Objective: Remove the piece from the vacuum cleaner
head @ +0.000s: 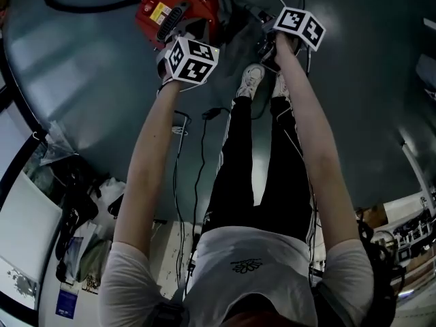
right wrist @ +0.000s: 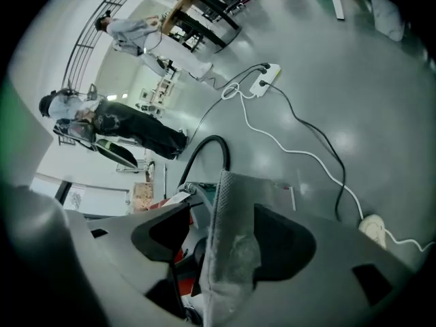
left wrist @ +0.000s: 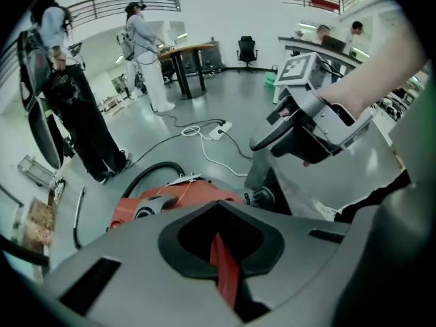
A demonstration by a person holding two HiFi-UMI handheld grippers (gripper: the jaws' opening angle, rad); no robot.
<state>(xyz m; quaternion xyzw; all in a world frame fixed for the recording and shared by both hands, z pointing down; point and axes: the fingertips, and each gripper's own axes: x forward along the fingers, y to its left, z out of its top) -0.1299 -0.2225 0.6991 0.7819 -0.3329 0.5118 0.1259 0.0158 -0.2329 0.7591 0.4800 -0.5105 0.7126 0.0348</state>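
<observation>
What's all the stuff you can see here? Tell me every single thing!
vacuum cleaner: one, red, on the floor ahead of the feet
hose: one, black, curving up beside the vacuum cleaner
cloth piece: one, grey, held over the vacuum cleaner
power strip: one, white, on the floor with its cable
office chair: one, black, far back
other people: four, standing farther off
shoes: two, white, the person's own, on the floor
left tongs: one, grey, shut on a red part of the vacuum cleaner
right tongs: one, grey, shut on the cloth piece
</observation>
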